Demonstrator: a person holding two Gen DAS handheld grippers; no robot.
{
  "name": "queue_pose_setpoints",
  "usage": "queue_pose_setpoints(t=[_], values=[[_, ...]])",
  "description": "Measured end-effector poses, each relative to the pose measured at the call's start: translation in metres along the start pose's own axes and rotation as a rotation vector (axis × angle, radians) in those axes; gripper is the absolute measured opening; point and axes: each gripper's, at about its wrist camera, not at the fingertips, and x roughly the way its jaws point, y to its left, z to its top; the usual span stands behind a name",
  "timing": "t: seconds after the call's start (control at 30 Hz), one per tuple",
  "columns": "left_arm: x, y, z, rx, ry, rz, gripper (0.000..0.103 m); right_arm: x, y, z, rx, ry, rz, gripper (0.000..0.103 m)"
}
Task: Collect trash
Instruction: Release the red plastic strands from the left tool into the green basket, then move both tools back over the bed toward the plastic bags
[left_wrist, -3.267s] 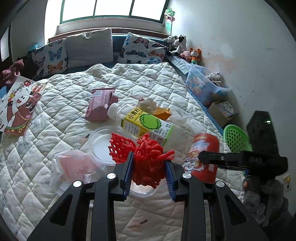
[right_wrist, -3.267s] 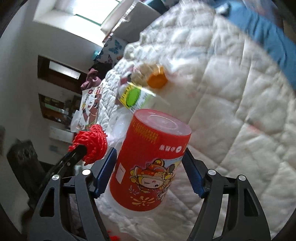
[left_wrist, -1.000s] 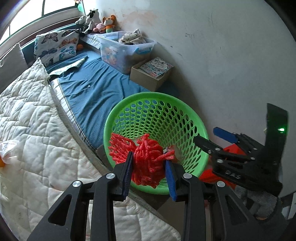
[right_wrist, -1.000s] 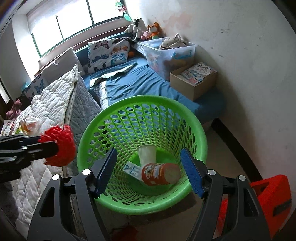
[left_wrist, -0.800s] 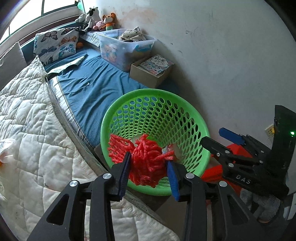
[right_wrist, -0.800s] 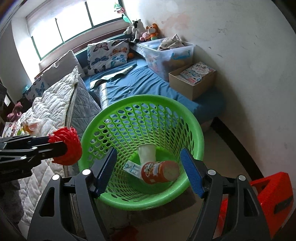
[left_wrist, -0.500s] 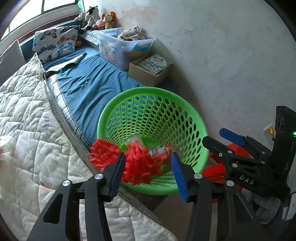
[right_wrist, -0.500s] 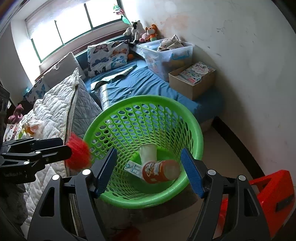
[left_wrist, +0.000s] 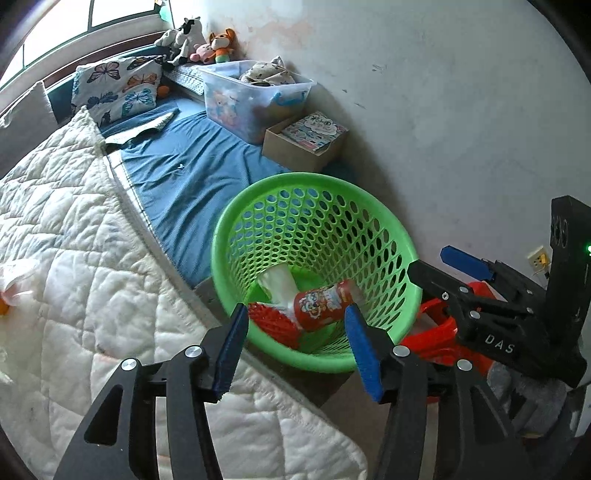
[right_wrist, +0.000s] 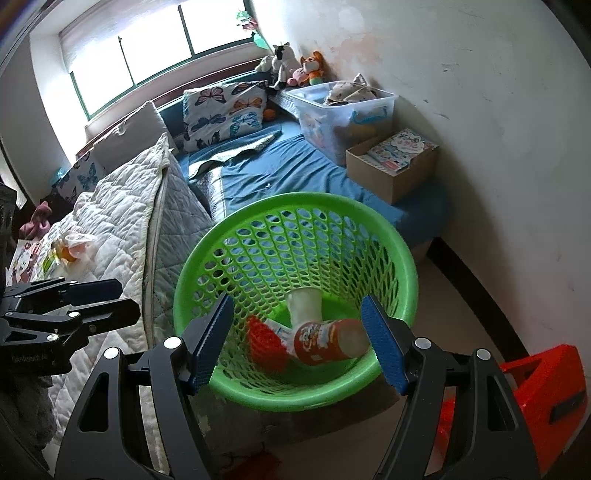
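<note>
The green perforated basket (left_wrist: 369, 206) holds a red foam net (left_wrist: 271, 325), red cartoon-printed canister (left_wrist: 321, 306) and white cup (left_wrist: 277, 282). The left gripper (left_wrist: 295, 347) has just been opening, empty; the right gripper (right_wrist: 299, 345), marked "DAS", gapes empty.

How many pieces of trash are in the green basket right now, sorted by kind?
In the green basket:
Red mesh netting: 1
Red printed can, lying on its side: 1
White cup: 1
Flat printed wrapper under the can: 1
Total: 4
</note>
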Motion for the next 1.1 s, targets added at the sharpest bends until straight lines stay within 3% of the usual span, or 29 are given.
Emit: queue_pose_setpoints(t=[0.5, 0.7, 1.1], values=[[-0.056, 0.057, -0.049, -0.053, -0.061, 0.114, 0.053, 0.004, 0.061, 0.005, -0.114, 0.011, 0.065, 0.075], [-0.086, 0.089, -0.074, -0.118, -0.091, 0.149, 0.053, 0.006, 0.096, 0.007, -0.172, 0.013, 0.103, 0.076], [-0.148, 0.162, -0.123, -0.244, -0.151, 0.311, 0.055, 0.01, 0.167, 0.007, -0.293, 0.022, 0.181, 0.078]])
